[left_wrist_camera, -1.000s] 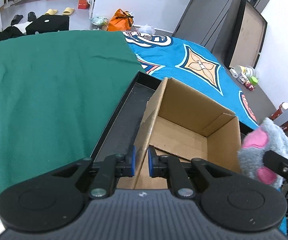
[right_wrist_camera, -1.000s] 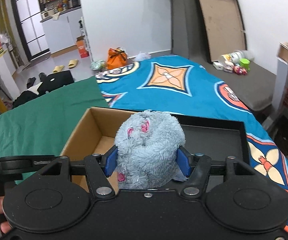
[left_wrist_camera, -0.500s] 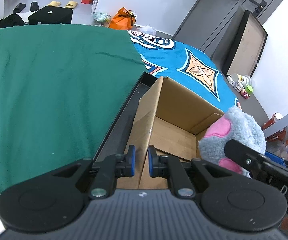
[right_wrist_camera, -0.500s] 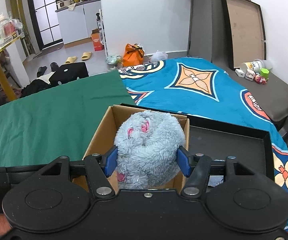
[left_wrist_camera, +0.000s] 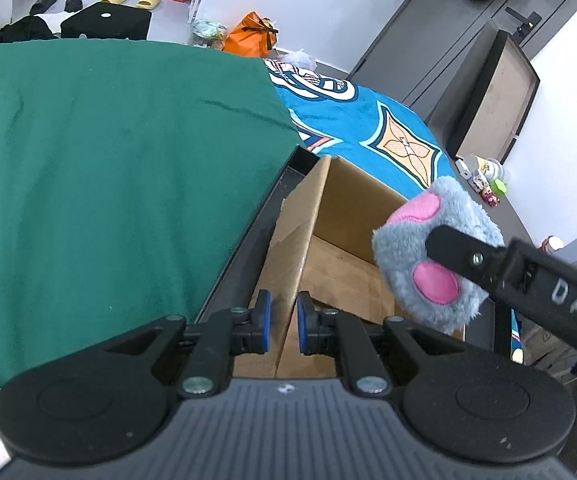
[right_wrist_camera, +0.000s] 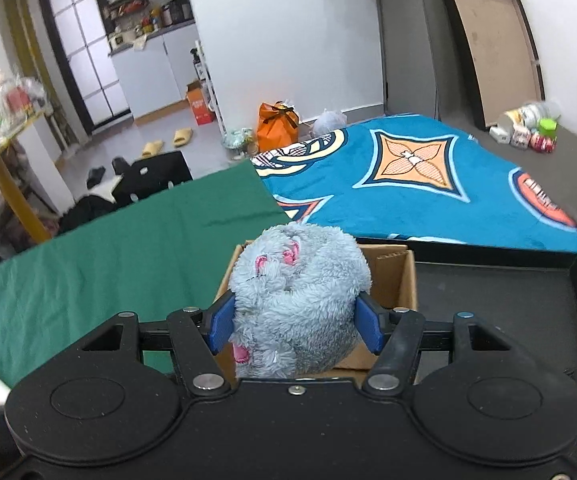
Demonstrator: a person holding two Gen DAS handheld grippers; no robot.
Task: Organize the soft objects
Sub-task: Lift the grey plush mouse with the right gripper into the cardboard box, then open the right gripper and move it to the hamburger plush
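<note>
A grey plush toy [right_wrist_camera: 300,300] with pink patches sits between the blue pads of my right gripper [right_wrist_camera: 294,322]. Its jaws are opening, though both pads still touch the fur. In the left wrist view the plush toy [left_wrist_camera: 432,256] hangs over the right side of an open cardboard box [left_wrist_camera: 348,216], with a right-gripper finger [left_wrist_camera: 468,256] across it. My left gripper [left_wrist_camera: 283,322] is shut on the box's near left wall. The box [right_wrist_camera: 392,280] stands in a shallow black tray [left_wrist_camera: 248,248]; the toy hides most of the box's inside in the right wrist view.
The black tray [right_wrist_camera: 488,300] lies on a bed, between a green cloth [left_wrist_camera: 108,160] on the left and a blue patterned blanket [right_wrist_camera: 428,184] beyond. A framed board [right_wrist_camera: 488,48] leans on the far wall. Bags and slippers lie on the floor far behind.
My right gripper has carried the plush toy leftward until it hangs over the box. The left gripper has kept its grip on the box wall and barely moved.
</note>
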